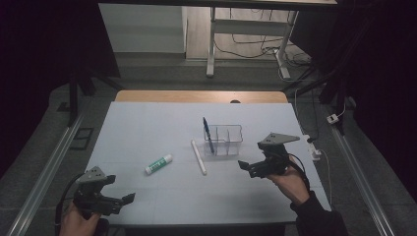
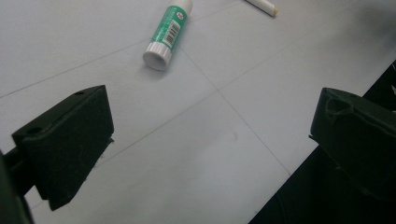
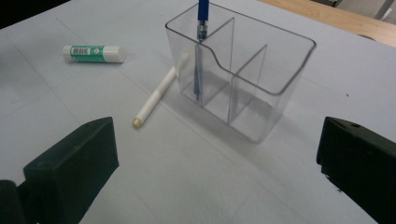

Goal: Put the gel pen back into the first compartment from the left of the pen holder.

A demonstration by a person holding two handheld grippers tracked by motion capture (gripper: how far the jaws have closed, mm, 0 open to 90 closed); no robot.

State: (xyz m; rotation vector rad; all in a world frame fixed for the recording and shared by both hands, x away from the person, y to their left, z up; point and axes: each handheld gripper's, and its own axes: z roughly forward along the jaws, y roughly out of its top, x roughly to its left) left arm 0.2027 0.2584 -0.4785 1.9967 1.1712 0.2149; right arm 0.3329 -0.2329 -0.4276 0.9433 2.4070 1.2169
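A clear divided organizer (image 1: 227,139) (image 3: 275,70) stands right of the table's middle, with a blue pen (image 1: 208,133) (image 3: 202,14) upright in its left compartment. Just left of it lies a white pen (image 1: 198,157) (image 3: 159,93) (image 2: 264,5). Farther left, a green-and-white glue stick (image 1: 158,164) (image 2: 168,32) (image 3: 93,53) lies flat on the sheet. My right gripper (image 1: 253,160) (image 3: 217,154) is open, empty, and faces the organizer from its near right. At the front left corner my left gripper (image 1: 120,189) (image 2: 210,126) is open with nothing between its jaws, pointing toward the glue stick.
A white sheet (image 1: 147,132) covers the table; a wooden strip (image 1: 196,96) shows at the back edge. The front table edge runs just under the left gripper. Beyond stand a desk frame (image 1: 211,49) and floor cables (image 1: 255,49).
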